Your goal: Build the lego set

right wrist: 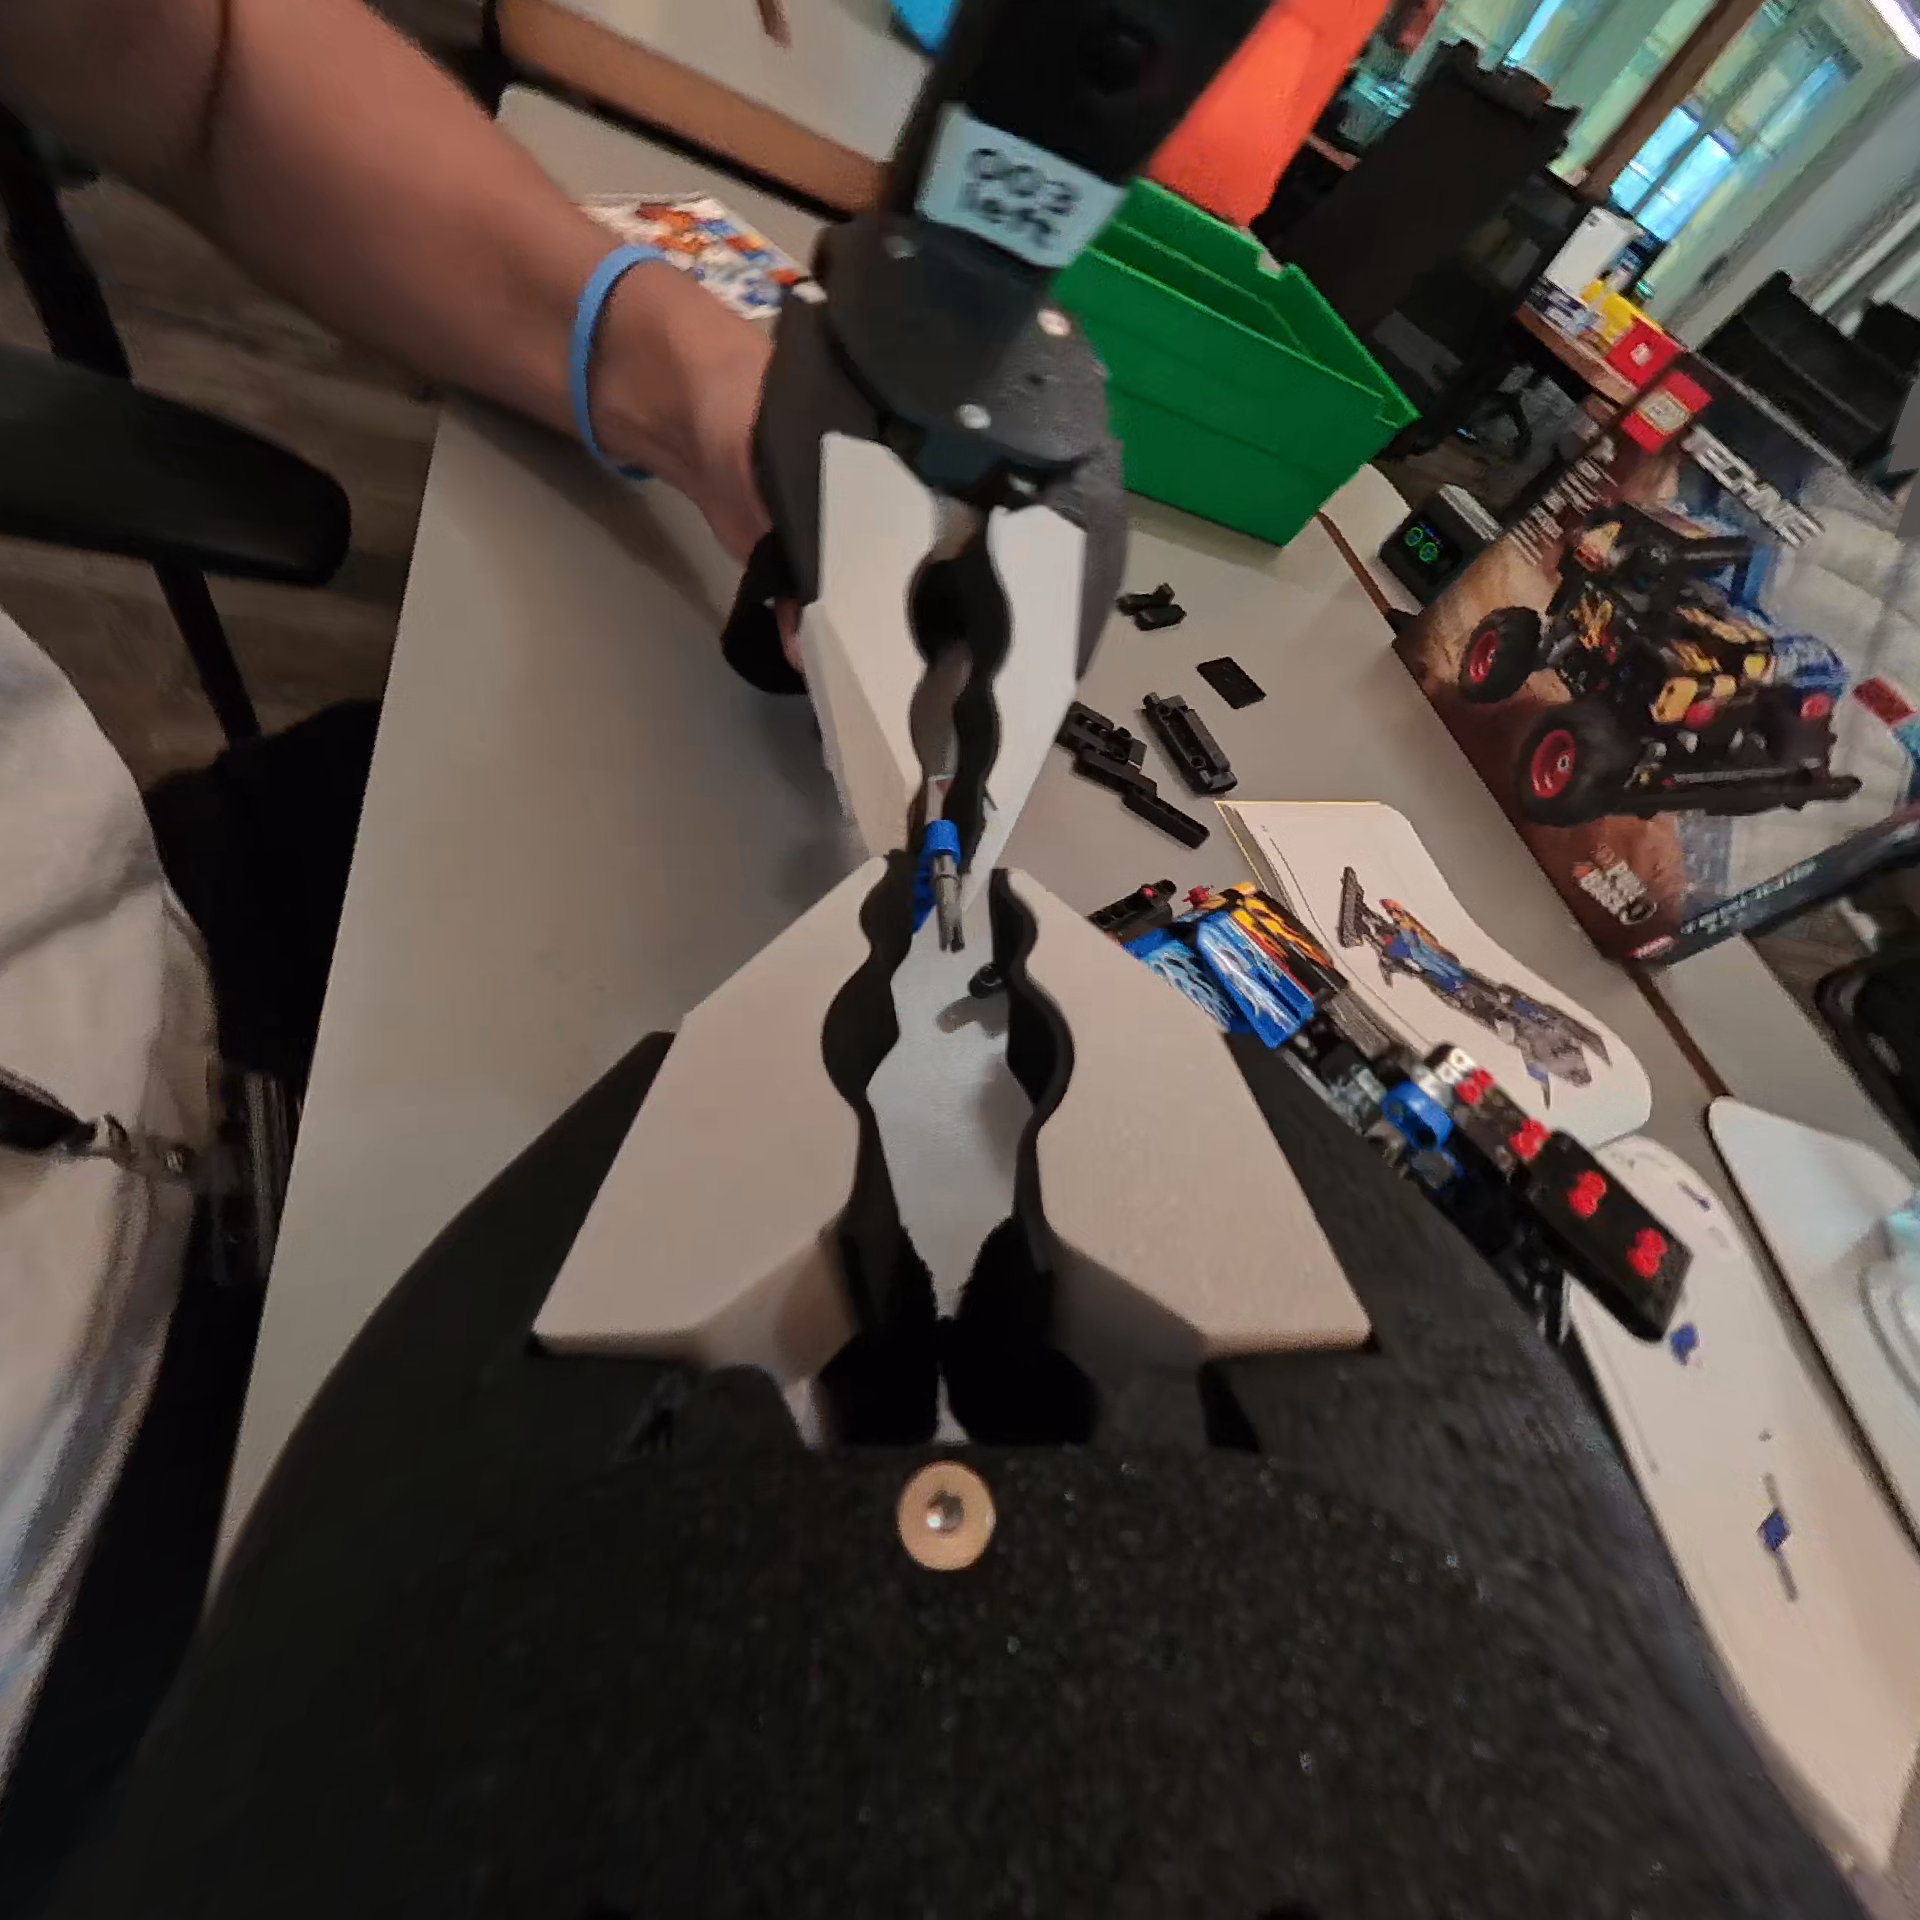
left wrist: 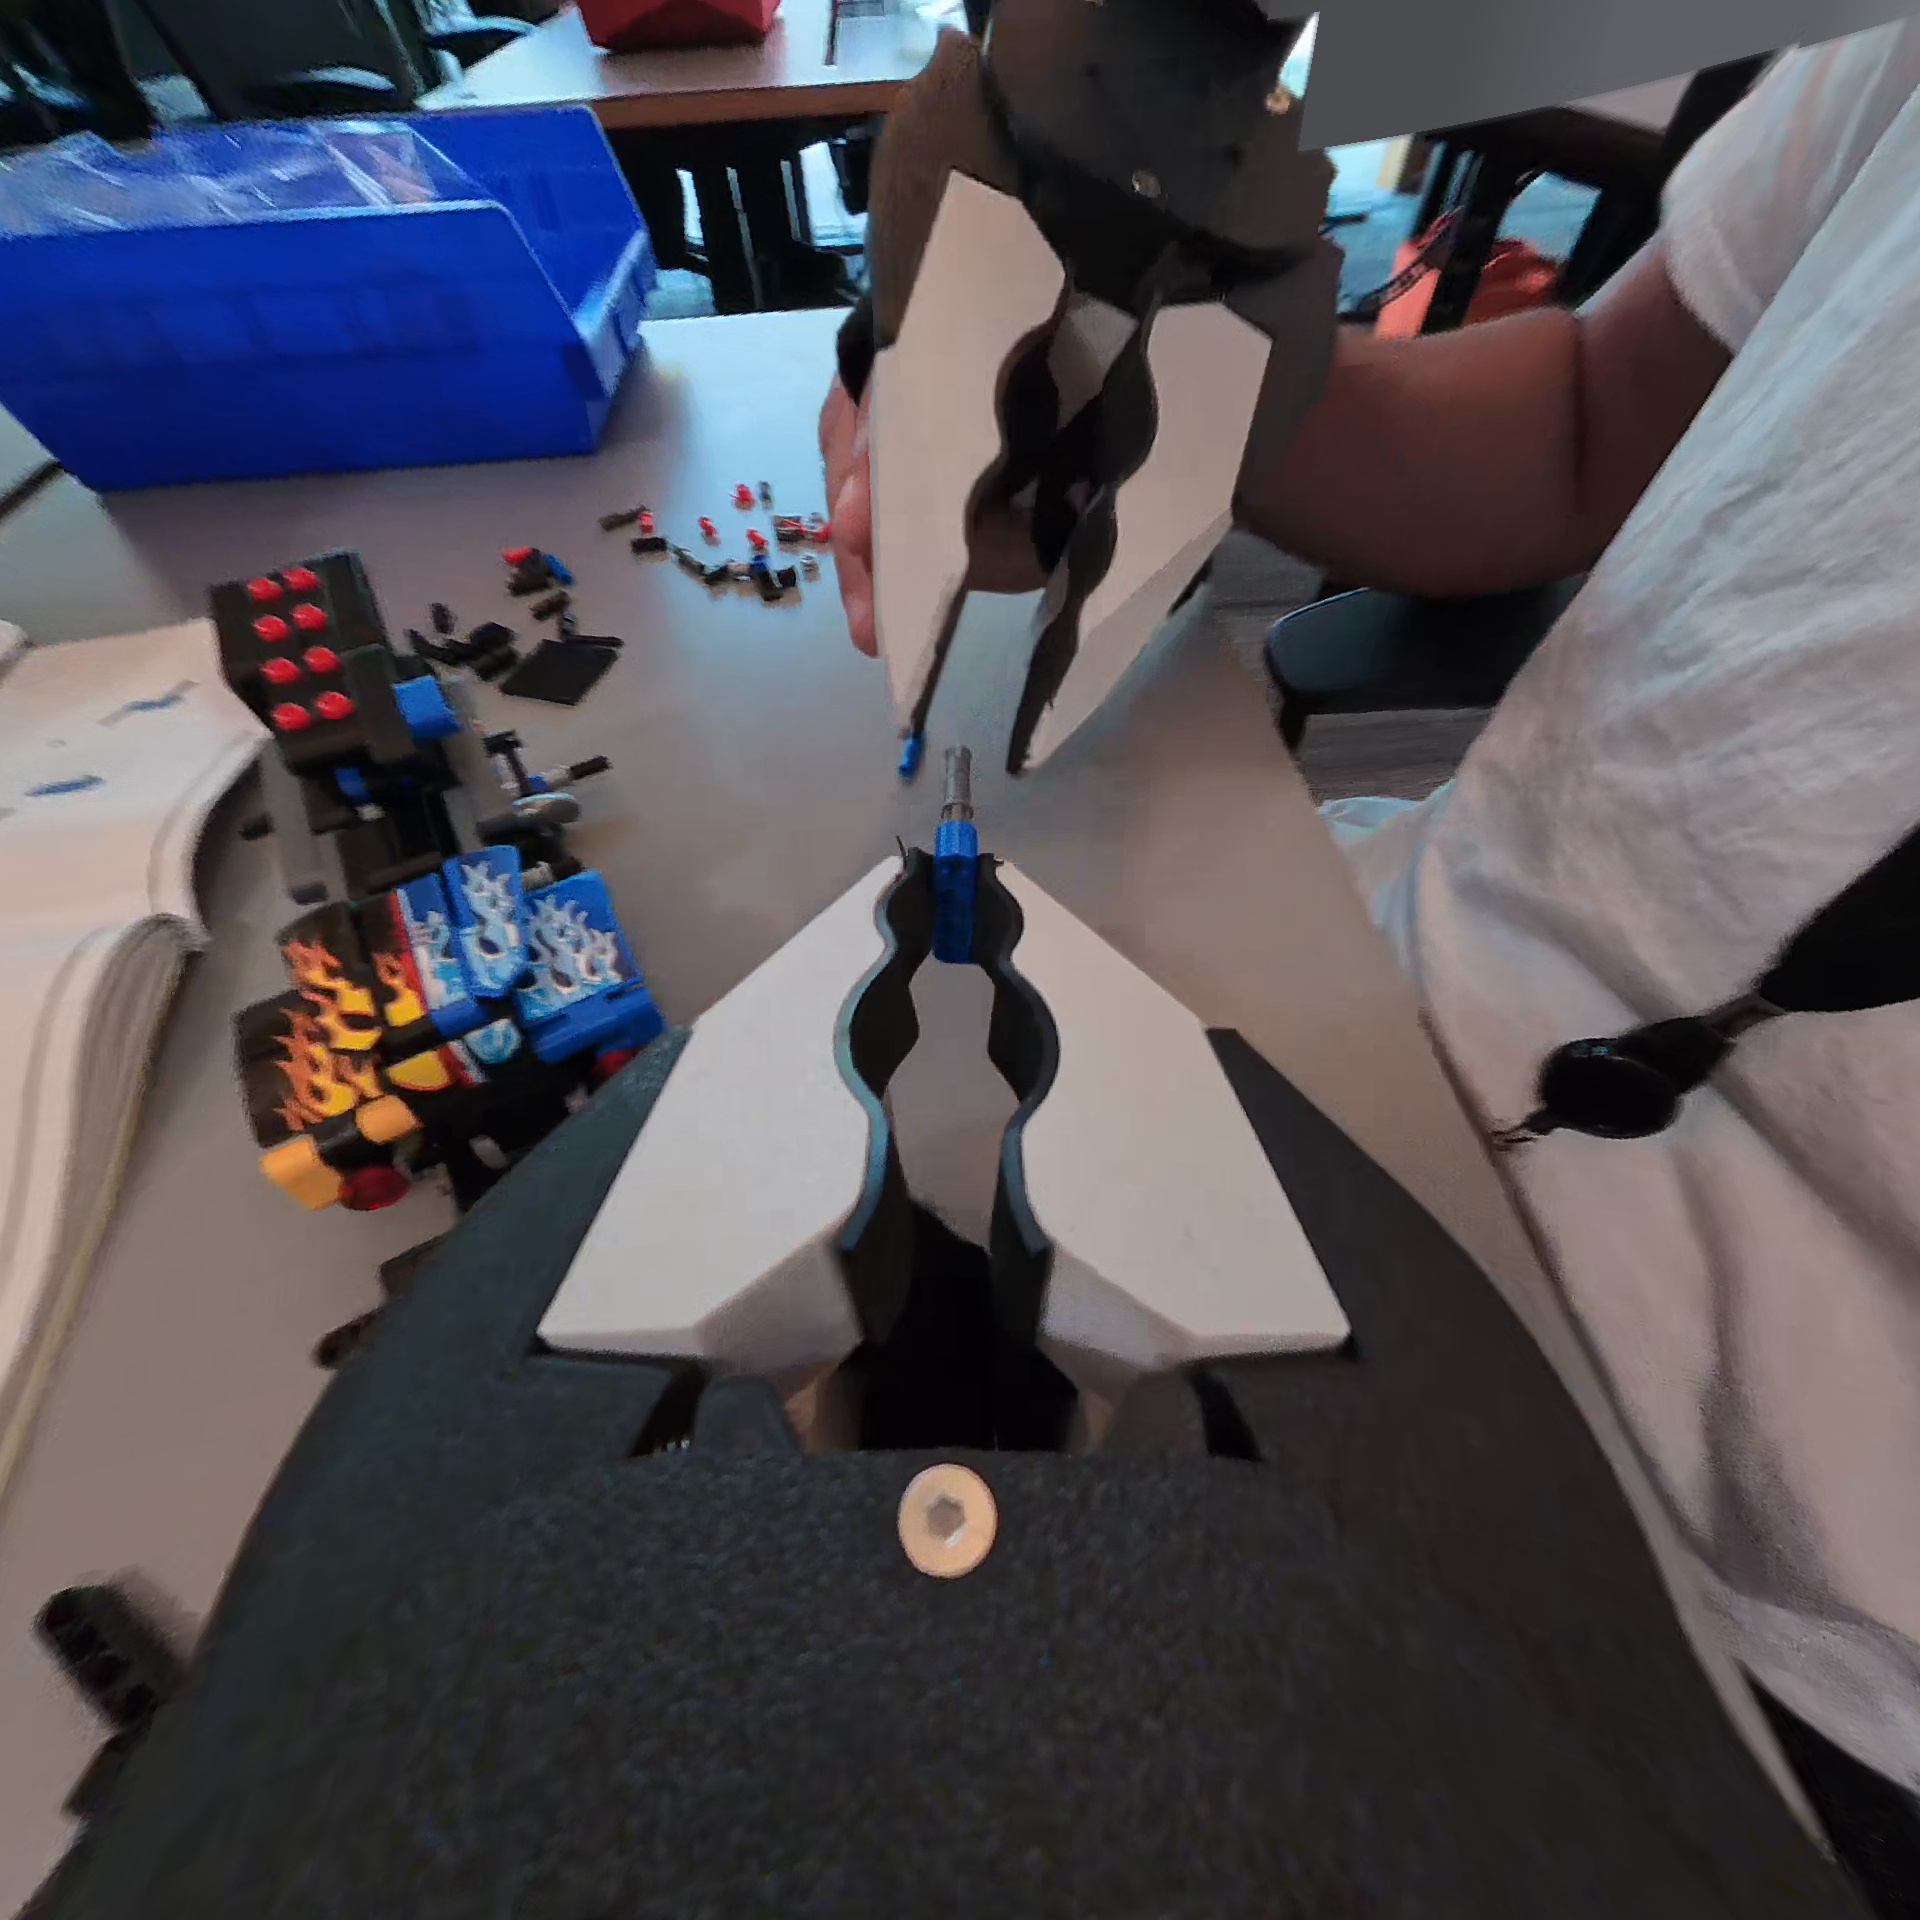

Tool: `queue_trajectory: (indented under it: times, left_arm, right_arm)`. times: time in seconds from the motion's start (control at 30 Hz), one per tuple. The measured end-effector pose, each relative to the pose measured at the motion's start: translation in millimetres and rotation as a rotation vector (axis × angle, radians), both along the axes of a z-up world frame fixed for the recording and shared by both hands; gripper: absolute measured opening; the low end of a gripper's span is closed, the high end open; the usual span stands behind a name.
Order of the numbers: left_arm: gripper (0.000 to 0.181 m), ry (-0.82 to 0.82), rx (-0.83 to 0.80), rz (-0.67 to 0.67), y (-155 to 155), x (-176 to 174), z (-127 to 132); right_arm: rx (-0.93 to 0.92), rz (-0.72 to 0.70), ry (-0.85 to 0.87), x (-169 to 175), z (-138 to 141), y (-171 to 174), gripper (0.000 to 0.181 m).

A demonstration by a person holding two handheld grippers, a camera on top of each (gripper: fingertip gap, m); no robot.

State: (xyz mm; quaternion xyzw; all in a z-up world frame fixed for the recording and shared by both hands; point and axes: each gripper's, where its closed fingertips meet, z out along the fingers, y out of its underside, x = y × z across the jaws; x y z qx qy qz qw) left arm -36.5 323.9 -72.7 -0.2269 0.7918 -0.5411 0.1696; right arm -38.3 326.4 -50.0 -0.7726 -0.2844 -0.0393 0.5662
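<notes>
My left gripper (left wrist: 952, 873) is shut on a small blue connector (left wrist: 954, 899) with a grey axle (left wrist: 954, 779) sticking out of its front end. It holds the part above the grey table (left wrist: 748, 748). My right gripper (right wrist: 943, 881) is open and faces the left one tip to tip, with the axle (right wrist: 948, 914) between its tips. It also shows in the left wrist view (left wrist: 964, 756), coming down from above. A thin blue bit (left wrist: 911, 750) shows at one of its fingertips. The partly built car with flame stickers (left wrist: 436, 987) lies on the table to the left, and also shows in the right wrist view (right wrist: 1247, 966).
Loose black, red and blue parts (left wrist: 727, 551) lie scattered behind, with more black beams (right wrist: 1143, 758) and a black pin (right wrist: 982, 982). An open instruction booklet (right wrist: 1455, 956), the set's box (right wrist: 1662, 665), a green bin (right wrist: 1226, 384) and a blue bin (left wrist: 312, 301) stand around.
</notes>
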Motion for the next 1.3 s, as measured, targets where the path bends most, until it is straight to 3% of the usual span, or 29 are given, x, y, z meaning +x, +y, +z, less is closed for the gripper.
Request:
queue_trajectory:
  times: [0.03,0.13,0.27,0.43,0.83,1.13,1.3]
  left_arm:
    - [0.006,-0.044,0.026,0.026,1.9,3.1,0.9]
    - [0.006,-0.153,0.118,0.162,14.9,18.9,1.3]
    - [0.006,-0.343,0.383,0.338,31.8,34.8,-4.4]
    - [0.006,-0.505,0.578,0.406,27.2,33.3,0.5]
    - [0.006,-0.673,0.768,0.482,29.9,28.8,14.0]
    - [0.006,-0.715,0.821,0.496,28.1,27.4,14.7]
    - [0.006,-0.705,0.762,0.483,25.0,27.3,15.1]
  right_arm:
    - [0.004,-0.029,0.045,4.7,2.3,0.1,0.015]
    - [0.012,-0.189,0.225,25.4,8.8,3.0,0.025]
    - [0.013,-0.431,0.571,33.7,7.1,9.5,0.036]
    - [0.015,-0.596,0.570,30.2,-9.3,21.3,0.040]
    - [0.031,-0.618,0.570,25.5,-5.6,28.1,0.029]
    - [0.041,-0.624,0.483,21.6,-7.0,25.9,0.023]
    - [0.026,-0.586,0.516,21.7,-5.7,24.3,0.023]
